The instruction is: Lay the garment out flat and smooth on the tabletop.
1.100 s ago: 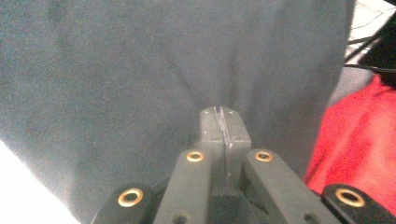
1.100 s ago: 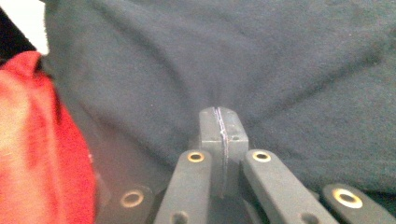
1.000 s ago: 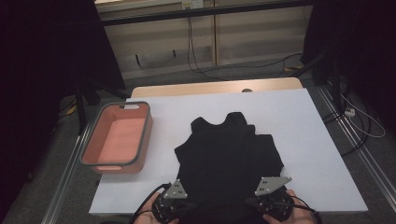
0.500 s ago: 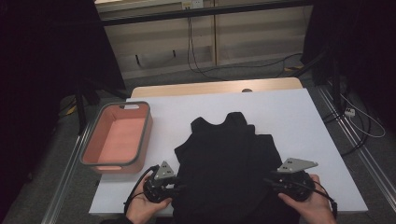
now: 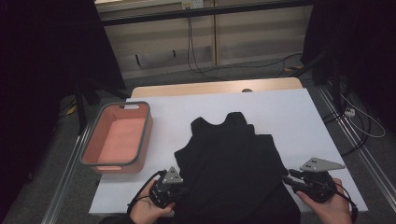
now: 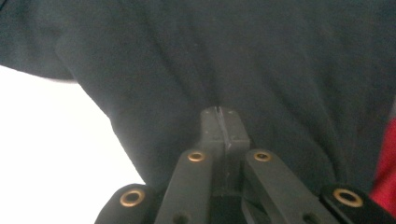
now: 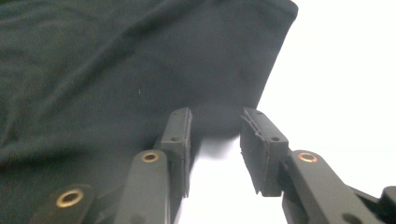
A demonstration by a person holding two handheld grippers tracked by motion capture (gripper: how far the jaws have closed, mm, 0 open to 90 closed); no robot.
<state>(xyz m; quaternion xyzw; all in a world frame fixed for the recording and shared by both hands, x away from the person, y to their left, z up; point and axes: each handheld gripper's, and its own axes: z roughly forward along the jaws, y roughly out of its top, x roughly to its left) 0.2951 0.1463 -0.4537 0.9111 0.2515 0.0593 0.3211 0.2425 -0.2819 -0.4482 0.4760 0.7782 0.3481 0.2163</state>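
A black sleeveless garment point(image 5: 233, 158) lies flat on the white table point(image 5: 289, 116), its neck toward the far side. My left gripper point(image 5: 181, 190) is at the garment's near left edge. In the left gripper view its jaws point(image 6: 219, 114) have just closed and are shut on the black cloth point(image 6: 233, 56), with creases running to the tips. My right gripper point(image 5: 286, 181) is at the near right edge. Its jaws point(image 7: 215, 126) have just been opening and stand apart. The garment's corner point(image 7: 116, 70) lies at their tips, and the pads do not press it.
A pink tub with a grey rim point(image 5: 85, 154) stands on the table's left side, with nothing in it. White table surface lies bare to the right of the garment and beyond it. The table's near edge runs just under both hands.
My right gripper has moved right, from the hem out to the garment's right edge, and its jaws have opened. My left gripper stayed near the left edge.
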